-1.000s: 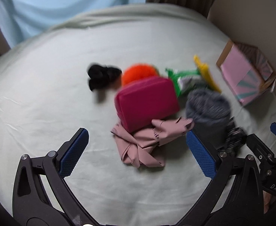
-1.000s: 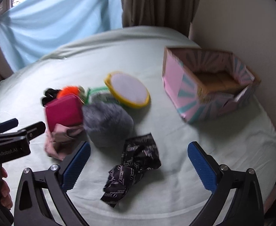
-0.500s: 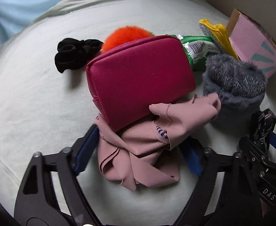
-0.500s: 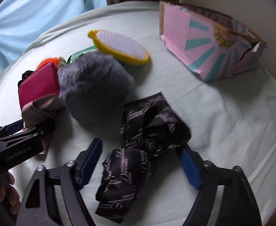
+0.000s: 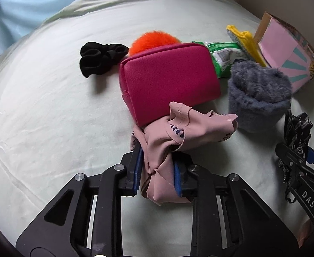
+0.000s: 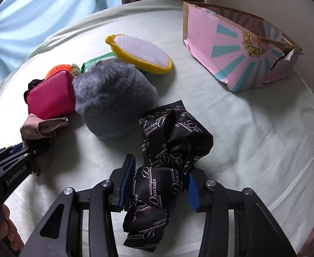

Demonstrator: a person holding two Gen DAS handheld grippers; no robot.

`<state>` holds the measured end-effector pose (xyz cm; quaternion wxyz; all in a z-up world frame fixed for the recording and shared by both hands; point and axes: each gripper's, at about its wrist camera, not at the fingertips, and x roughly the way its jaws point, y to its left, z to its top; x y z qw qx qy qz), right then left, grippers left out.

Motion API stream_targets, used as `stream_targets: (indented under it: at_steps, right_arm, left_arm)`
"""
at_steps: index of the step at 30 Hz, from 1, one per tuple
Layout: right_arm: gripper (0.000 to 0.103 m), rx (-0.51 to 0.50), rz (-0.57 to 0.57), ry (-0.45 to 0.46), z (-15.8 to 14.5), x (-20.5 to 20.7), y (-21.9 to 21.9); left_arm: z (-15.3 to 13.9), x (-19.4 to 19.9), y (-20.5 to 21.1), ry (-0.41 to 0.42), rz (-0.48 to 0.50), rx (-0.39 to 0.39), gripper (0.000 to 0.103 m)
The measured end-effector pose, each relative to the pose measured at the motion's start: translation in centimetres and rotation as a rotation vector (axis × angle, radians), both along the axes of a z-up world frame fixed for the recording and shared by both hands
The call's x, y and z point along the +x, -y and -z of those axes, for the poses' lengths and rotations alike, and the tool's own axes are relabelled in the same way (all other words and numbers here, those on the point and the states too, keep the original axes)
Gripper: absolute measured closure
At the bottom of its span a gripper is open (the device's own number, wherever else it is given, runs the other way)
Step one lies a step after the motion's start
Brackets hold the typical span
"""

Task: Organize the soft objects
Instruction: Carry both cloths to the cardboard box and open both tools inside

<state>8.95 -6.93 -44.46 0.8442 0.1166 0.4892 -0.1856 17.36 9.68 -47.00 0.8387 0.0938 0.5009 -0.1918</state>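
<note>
Both grippers have dropped from a hover over the pile down onto the bed (image 5: 50, 117), and their jaws, wide apart a second ago, have closed in on cloth. On the left wrist view the left gripper (image 5: 157, 172) now pinches the pink fabric (image 5: 176, 135) between its blue pads, narrowed to the thickness of the bunched cloth; the fabric's far end lies against the near edge of the magenta pouch (image 5: 169, 79). On the right wrist view the right gripper (image 6: 159, 184) has its pads against both sides of the black printed scarf (image 6: 169, 147), which lies crumpled just beside the grey fluffy hat (image 6: 112, 98); the grip looks firm, with the scarf squeezed at its waist. Behind the pouch sit an orange pompom (image 5: 154, 39), a black scrunchie (image 5: 101, 57) and a green packet (image 5: 223, 53), with a yellow-rimmed brush (image 6: 142, 53) near the hat. A pink patterned box (image 6: 238, 49) stands open toward the far right edge of the bed, well apart from the pile. The step in hand appears to be the pickup of two soft pieces at once. Next, each hand likely needs to lift straight up so the trailing ends clear the pouch and hat, then carry toward the box, probably the intended container; loose tails could drag neighbouring items along.
</note>
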Motion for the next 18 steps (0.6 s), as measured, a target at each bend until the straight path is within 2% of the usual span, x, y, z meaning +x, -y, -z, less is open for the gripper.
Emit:
stream_targets:
  at_steps: [5,8,18]
  right_arm:
    - [0.063,0.002,-0.013,0.012,-2.1,-0.7,0.0]
    - [0.063,0.002,-0.023,0.024,-4.3,-0.8,0.2]
    - [0.063,0.015,-0.072,0.085,-13.7,-1.7,1.8]
  left_arm:
    - [-2.6,-1.6,-0.4,-0.005,-0.026,-0.02,0.082]
    - [-5.3,-2.0,-0.4,0.008,-0.048,-0.03,0.082]
    - [-16.4,-3.4,1.5,0.099,-0.093,-0.051,0.082]
